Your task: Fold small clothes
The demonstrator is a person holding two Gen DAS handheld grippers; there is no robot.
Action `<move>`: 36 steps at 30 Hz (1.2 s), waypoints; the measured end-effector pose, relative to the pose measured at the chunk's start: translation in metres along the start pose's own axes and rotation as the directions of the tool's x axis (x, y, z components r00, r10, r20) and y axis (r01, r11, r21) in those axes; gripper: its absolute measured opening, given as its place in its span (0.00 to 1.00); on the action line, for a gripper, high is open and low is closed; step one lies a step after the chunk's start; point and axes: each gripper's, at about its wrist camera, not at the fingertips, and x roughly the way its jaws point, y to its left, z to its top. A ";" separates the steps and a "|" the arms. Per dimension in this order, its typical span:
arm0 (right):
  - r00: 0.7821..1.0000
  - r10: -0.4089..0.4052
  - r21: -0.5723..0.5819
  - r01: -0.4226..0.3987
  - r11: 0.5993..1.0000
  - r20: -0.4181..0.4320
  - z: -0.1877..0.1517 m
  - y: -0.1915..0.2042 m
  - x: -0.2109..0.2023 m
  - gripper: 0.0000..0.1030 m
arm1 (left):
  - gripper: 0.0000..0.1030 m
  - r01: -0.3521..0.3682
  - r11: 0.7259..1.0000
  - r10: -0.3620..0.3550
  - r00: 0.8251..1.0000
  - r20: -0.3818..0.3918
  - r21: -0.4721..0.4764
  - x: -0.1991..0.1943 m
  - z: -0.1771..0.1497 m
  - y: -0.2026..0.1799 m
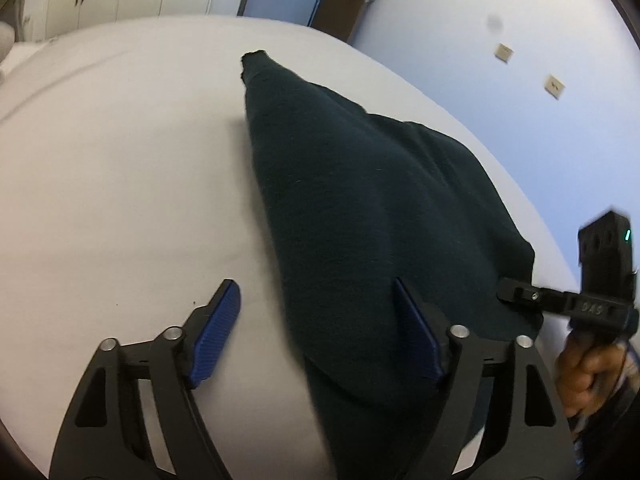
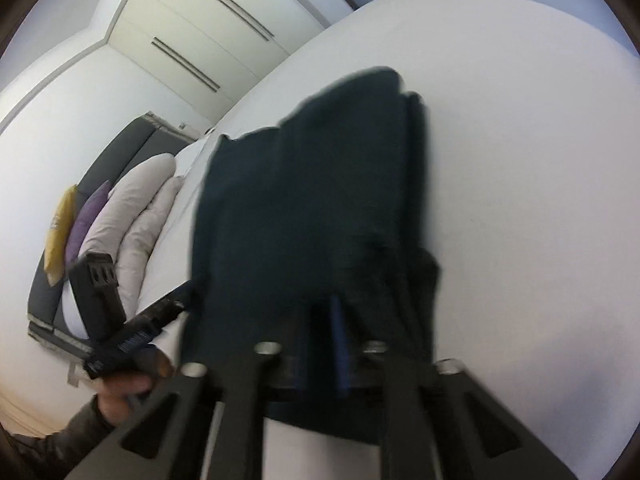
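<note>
The dark green garment (image 1: pixel 360 208) is spread on the white bed (image 1: pixel 120 180). At its near edge the left gripper (image 1: pixel 316 332) is held apart, nothing clamped; the right gripper (image 2: pixel 340 344) is pinched together on its cloth. Beyond the garment, wardrobes (image 2: pixel 192 32) are seen.

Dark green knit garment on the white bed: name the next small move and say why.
Probably close the left gripper on the dark green knit garment: its blue pads stand open astride the near edge, while the right gripper is already shut on the cloth.
</note>
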 end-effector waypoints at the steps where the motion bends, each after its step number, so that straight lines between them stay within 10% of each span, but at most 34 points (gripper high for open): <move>1: 0.999 0.036 0.033 -0.037 0.999 0.009 0.000 -0.008 0.000 0.00 | 0.81 -0.006 1.000 0.006 1.000 -0.001 0.015 0.003 0.000 -0.001; 6: 0.998 0.066 0.042 -0.066 0.997 0.009 0.001 -0.007 -0.002 0.03 | 0.83 0.032 0.999 -0.032 0.999 -0.001 -0.013 0.007 0.001 0.004; 9: 0.989 0.149 0.032 -0.150 0.988 0.016 0.005 0.008 -0.020 0.48 | 0.81 0.057 0.996 -0.053 0.997 0.061 -0.070 -0.020 0.005 0.012; 14: 0.969 0.187 0.018 -0.193 0.981 0.161 0.027 0.011 -0.065 0.70 | 0.91 0.143 0.961 -0.116 0.986 0.123 -0.238 -0.044 0.024 0.040; 23: 0.996 0.083 0.237 -0.075 0.969 -0.027 0.059 -0.045 -0.006 0.70 | 0.90 0.222 0.891 -0.269 0.961 -0.067 -0.395 0.014 0.037 0.050; 30: 0.986 0.107 0.211 -0.078 0.974 -0.131 0.069 -0.029 0.027 0.69 | 0.88 0.192 0.923 -0.248 0.960 -0.132 -0.333 0.039 0.046 0.027; 33: 0.984 0.097 0.224 -0.062 0.973 -0.149 0.074 -0.026 0.038 0.54 | 0.58 0.200 0.921 -0.261 0.954 -0.148 -0.333 0.046 0.051 0.021; 36: 0.982 0.073 0.213 -0.035 0.977 -0.173 0.071 -0.024 0.045 0.36 | 0.53 0.173 0.932 -0.238 0.955 -0.178 -0.318 0.050 0.055 0.014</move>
